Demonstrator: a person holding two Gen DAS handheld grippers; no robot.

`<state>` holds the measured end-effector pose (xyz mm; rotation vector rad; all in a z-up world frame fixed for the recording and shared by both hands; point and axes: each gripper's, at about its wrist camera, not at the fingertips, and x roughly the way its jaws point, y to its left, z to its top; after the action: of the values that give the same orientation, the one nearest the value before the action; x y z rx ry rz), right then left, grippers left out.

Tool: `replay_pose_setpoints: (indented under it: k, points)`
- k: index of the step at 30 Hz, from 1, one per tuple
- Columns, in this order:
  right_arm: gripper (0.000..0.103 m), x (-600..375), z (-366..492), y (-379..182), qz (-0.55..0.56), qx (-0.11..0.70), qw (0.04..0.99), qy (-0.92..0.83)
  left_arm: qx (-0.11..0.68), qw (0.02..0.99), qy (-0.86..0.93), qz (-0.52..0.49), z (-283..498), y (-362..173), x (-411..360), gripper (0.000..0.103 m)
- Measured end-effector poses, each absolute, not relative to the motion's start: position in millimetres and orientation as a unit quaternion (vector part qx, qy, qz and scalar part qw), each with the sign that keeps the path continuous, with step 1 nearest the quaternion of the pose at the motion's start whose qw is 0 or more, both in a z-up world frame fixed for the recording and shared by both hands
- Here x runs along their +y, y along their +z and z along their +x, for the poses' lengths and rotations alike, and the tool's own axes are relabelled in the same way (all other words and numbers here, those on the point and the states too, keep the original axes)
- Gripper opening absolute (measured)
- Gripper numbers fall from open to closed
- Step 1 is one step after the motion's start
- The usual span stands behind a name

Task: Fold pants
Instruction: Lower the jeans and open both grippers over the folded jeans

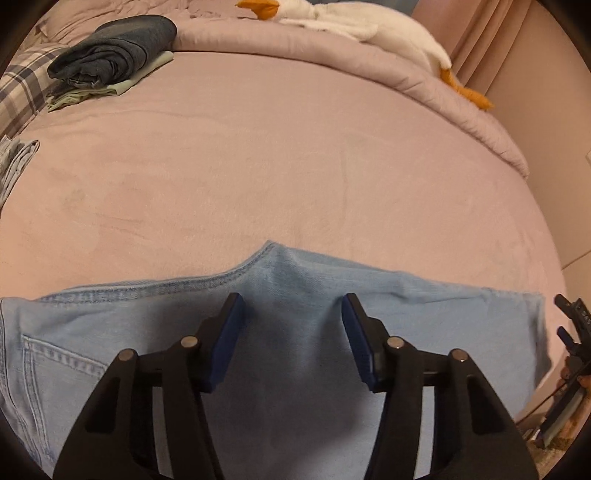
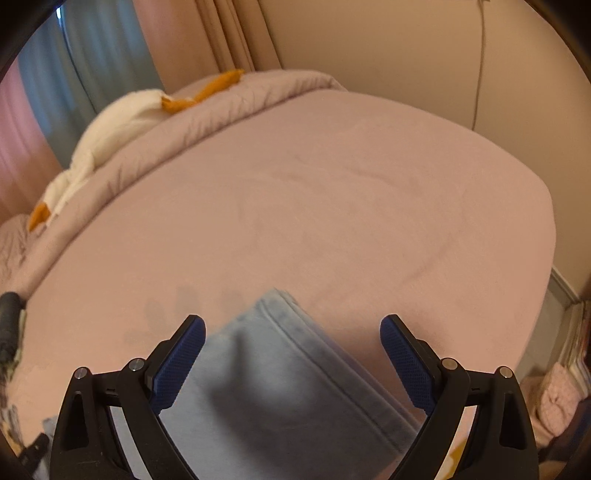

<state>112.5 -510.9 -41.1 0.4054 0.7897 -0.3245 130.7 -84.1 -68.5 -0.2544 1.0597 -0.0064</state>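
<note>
Light blue jeans [image 1: 280, 332] lie folded lengthwise on the pink bed, with a back pocket at the left and the leg hems at the right. My left gripper [image 1: 291, 306] is open and hovers just above the middle of the jeans, where the crotch seam pokes out. My right gripper [image 2: 291, 328] is open above the leg end of the jeans [image 2: 273, 373]; nothing is between its pads. The right gripper also shows at the right edge of the left wrist view [image 1: 569, 332].
A stack of folded clothes [image 1: 114, 51] sits at the bed's far left, beside a plaid pillow [image 1: 18, 88]. A white plush goose [image 1: 354, 22] lies on the rolled duvet [image 2: 229, 107] at the far edge. Another blue garment [image 1: 14, 162] lies at the left.
</note>
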Motion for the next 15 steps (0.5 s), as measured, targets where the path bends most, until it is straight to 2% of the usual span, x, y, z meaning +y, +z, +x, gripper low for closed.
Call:
replay_pose_setpoints:
  k: [6,15]
  points:
    - [0.095,-520,106,-52,0.201,0.395,0.882,-0.162,0.502,0.861,0.007,-0.085,138,-75,-92,0.054]
    - [0.095,-517,114,-58,0.199,0.405,0.878,-0.161,0.504,0.855,-0.013,-0.118,145,-80,-80,0.056]
